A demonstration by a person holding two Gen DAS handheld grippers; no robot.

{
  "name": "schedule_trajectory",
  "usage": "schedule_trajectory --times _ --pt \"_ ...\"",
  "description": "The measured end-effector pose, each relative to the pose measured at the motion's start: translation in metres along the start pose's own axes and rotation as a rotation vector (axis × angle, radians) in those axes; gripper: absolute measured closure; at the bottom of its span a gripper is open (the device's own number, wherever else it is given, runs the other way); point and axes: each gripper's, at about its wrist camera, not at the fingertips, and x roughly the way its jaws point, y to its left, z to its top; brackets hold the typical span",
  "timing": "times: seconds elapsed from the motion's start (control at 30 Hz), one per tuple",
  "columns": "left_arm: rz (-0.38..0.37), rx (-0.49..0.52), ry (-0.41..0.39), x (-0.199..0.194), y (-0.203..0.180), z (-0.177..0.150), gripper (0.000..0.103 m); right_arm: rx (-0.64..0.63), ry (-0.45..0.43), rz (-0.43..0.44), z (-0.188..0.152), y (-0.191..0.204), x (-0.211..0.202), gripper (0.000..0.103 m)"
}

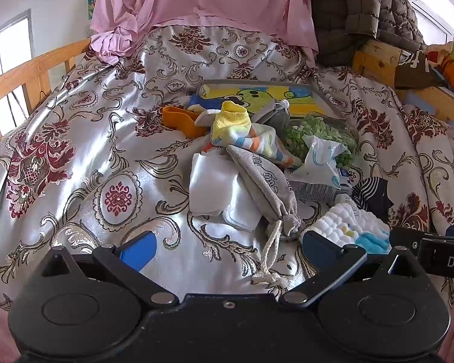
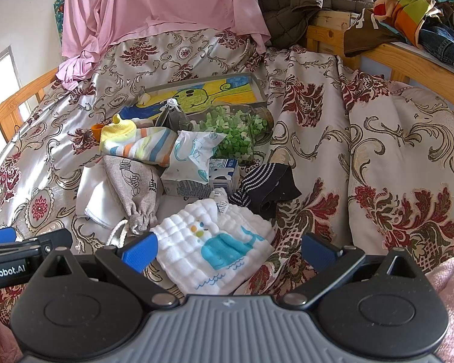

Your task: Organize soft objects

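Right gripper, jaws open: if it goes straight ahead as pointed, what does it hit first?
Most likely the white whale washcloth, lying right between the open fingers of the right gripper. Beyond it lies the striped dark sock; depth is uncertain.

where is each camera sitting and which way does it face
Left wrist: on the left gripper, looking forward over the bed at the grey pouch; its own open fingers show, plus the right gripper's edge.
Right wrist: on the right gripper, above the whale cloth; open fingers show, left gripper at the left edge.
Shared: pouch, whale cloth, striped sock.
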Motion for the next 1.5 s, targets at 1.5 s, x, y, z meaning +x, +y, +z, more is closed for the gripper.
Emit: schedule_trajectory --times 1.5 --pt "-0.223 0.146 0.057 0.018 0.012 0.066 0.001 -0.265 0.019 0.189 0.054 0.002 0.001 0.000"
